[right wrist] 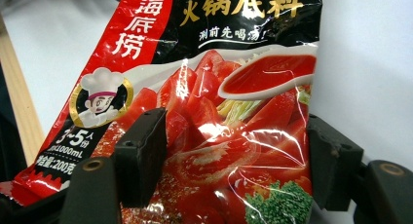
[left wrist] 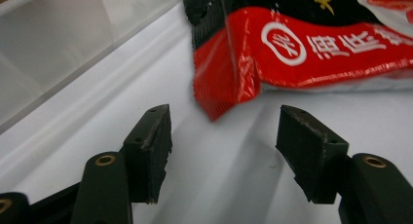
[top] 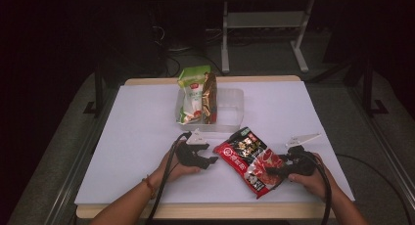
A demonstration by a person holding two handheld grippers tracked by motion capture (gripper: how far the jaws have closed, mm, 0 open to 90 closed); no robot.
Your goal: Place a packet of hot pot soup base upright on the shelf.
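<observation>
A red and black hotpot soup-base packet (top: 247, 159) lies flat on the white table, near the front edge. My left gripper (top: 213, 161) sits just left of it, low over the table. In the left gripper view the jaws (left wrist: 224, 141) stand open, and the packet's crimped red corner (left wrist: 214, 102) lies just ahead of the gap with no pad touching it. My right gripper (top: 271, 171) is at the packet's near right end. In the right gripper view its jaws (right wrist: 236, 151) stand wide on either side of the packet (right wrist: 219, 87), and no pad visibly presses on it.
A clear plastic tub (top: 230, 112) stands behind the packet at the table's middle. It holds a green and white bag (top: 192, 95) and a brown packet (top: 209, 98) at its left end. The tub's wall (left wrist: 58, 44) runs along the left of the left gripper view.
</observation>
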